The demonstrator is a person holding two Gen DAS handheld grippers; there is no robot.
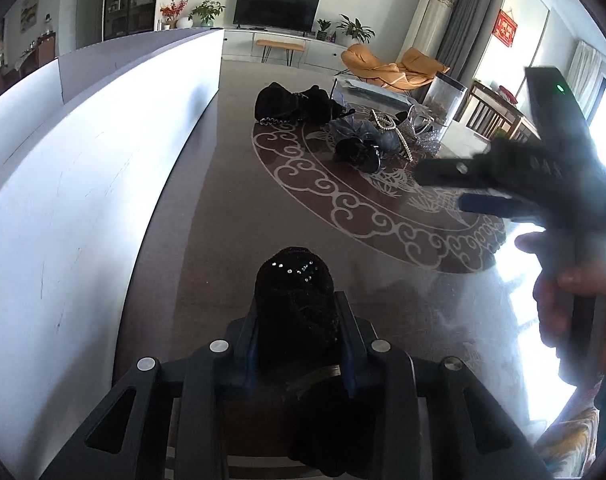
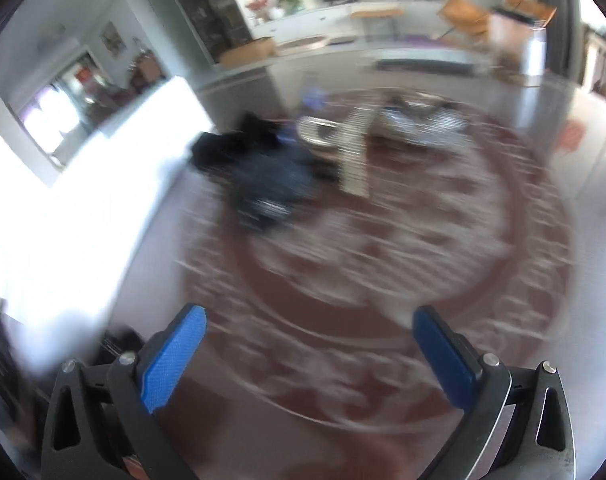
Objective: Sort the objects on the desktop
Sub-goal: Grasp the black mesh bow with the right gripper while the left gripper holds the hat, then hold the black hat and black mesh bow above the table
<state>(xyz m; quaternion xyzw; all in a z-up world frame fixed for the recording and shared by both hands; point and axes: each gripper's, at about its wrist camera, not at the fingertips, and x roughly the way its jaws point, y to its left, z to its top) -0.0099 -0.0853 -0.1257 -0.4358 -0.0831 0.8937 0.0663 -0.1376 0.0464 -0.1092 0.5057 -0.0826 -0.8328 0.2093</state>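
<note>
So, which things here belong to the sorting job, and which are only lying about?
Job:
- black studded hair piece in left gripper
- black accessories
- pearl string
- white box

Lying about:
- clear canister
- television
- orange chair

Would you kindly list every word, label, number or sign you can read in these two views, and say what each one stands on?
None can be read for certain.
Red hanging sign by the window: gold characters, too small to read.
Right claw body: pale embossed marks, blurred, unreadable.
Framed picture on the far wall: no legible text.
Television: dark screen, no brand visible.
Right wrist view: motion-blurred throughout, nothing legible.
</note>
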